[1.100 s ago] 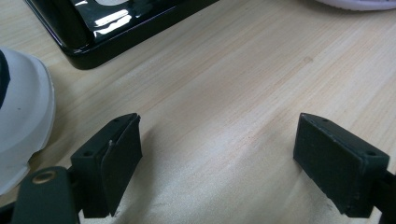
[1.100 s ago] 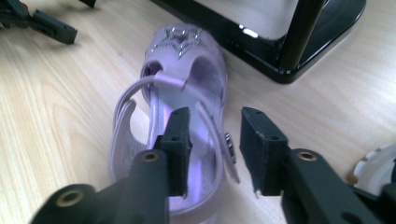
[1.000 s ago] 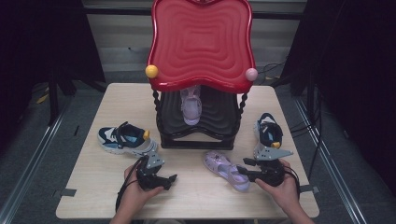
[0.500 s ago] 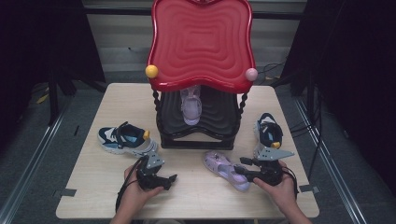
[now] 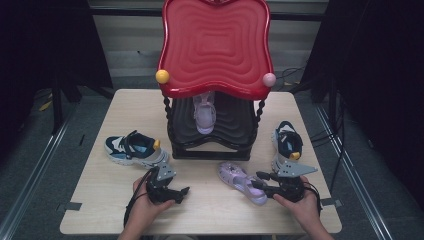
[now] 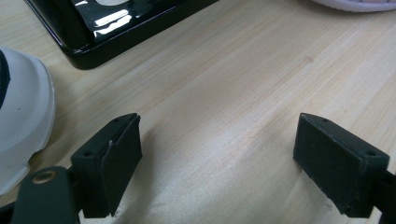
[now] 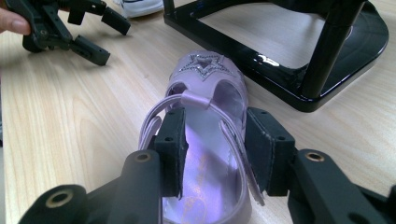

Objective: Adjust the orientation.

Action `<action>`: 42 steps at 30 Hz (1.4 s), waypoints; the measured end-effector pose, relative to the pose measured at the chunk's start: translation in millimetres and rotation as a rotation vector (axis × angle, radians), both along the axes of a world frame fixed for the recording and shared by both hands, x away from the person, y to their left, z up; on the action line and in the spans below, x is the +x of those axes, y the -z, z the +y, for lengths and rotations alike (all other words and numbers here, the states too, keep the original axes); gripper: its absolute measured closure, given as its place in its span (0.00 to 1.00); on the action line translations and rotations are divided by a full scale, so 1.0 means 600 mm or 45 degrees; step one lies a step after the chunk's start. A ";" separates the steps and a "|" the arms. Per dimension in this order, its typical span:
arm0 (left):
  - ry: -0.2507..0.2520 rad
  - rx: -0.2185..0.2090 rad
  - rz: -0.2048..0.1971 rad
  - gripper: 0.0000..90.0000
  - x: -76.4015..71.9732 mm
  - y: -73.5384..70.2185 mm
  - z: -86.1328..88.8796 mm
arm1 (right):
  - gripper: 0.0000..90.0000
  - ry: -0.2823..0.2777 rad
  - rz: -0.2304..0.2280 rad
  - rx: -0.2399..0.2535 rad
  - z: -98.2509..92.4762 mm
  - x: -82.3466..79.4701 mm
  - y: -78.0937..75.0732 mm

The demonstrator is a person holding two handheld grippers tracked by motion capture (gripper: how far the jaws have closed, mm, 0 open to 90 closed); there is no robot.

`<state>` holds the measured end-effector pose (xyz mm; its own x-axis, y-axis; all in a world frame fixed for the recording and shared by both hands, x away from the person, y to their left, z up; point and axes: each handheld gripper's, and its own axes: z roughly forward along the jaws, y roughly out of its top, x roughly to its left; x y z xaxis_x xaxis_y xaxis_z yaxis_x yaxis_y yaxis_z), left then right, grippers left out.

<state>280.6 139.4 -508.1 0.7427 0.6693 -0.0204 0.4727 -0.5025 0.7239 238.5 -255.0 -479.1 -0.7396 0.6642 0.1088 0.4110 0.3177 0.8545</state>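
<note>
Since the earlier frames you are nudging your right hand-held gripper (image 5: 256,181) in over the heel end of the purple sandal (image 5: 241,182), and its jaws have just been closing around it; your left hand-held gripper (image 5: 181,192) is sitting where it was.

In the right gripper view the sandal (image 7: 205,135) is lying between the two pads (image 7: 173,149), one at each side wall near the strap. They are looking very close to touching, but you are not visibly squeezing it yet, so I am calling this jaws around the shoe, grip not finished. The sandal is resting flat on the surface (image 5: 220,215), just in front of the black base of the red-topped shoe rack (image 5: 215,45).

Your left hand-held gripper (image 6: 215,154) is spread wide over bare wood, pinching nothing.

Progress, as a judgement: one matching purple sandal (image 5: 204,114) is already sitting on the rack's lower shelf, so the pair is half placed. Left to do: finishing the clamp, lifting, setting this one beside it. The blue-and-white sneaker (image 5: 134,149) and the dark sneaker (image 5: 287,144) are lying on the surface, untouched.

Hard to make out: the rack's red top is covering most of the shelf, so free space beside the placed sandal is unclear. Pad contact on the far side of the strap is uncertain. The sandal's heel is cut off behind the jaws.
</note>
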 end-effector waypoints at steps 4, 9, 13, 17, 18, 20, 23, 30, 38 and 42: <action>0.003 0.006 -0.005 0.16 0.000 0.000 0.000 | 0.66 0.012 0.010 0.002 0.000 0.002 0.000; 0.004 0.006 -0.004 0.16 0.000 0.000 0.001 | 0.70 0.036 0.034 -0.026 0.001 0.012 0.002; 0.004 0.008 -0.005 0.16 0.000 0.000 0.001 | 0.79 0.043 0.039 -0.055 0.007 0.018 0.009; 0.004 0.007 -0.004 0.16 0.000 0.000 0.001 | 0.85 0.041 0.058 -0.051 0.008 0.022 0.013; 0.004 0.003 -0.004 0.16 0.000 0.000 0.000 | 0.87 0.029 0.055 -0.053 0.008 0.022 0.013; 0.004 0.008 -0.004 0.16 0.001 0.000 0.001 | 0.91 0.018 0.051 -0.053 0.011 0.020 0.013; 0.004 0.008 -0.004 0.16 0.000 0.000 0.001 | 0.93 0.003 0.034 -0.070 0.019 0.016 0.010; 0.003 0.006 -0.005 0.16 0.000 0.000 0.000 | 0.94 0.024 0.018 -0.048 0.012 0.008 -0.003; 0.004 0.004 -0.005 0.16 0.001 0.000 0.000 | 0.95 0.051 -0.032 -0.022 -0.001 -0.005 -0.029; 0.003 0.007 -0.005 0.16 0.000 0.000 0.000 | 0.95 0.055 -0.060 0.001 -0.001 -0.011 -0.045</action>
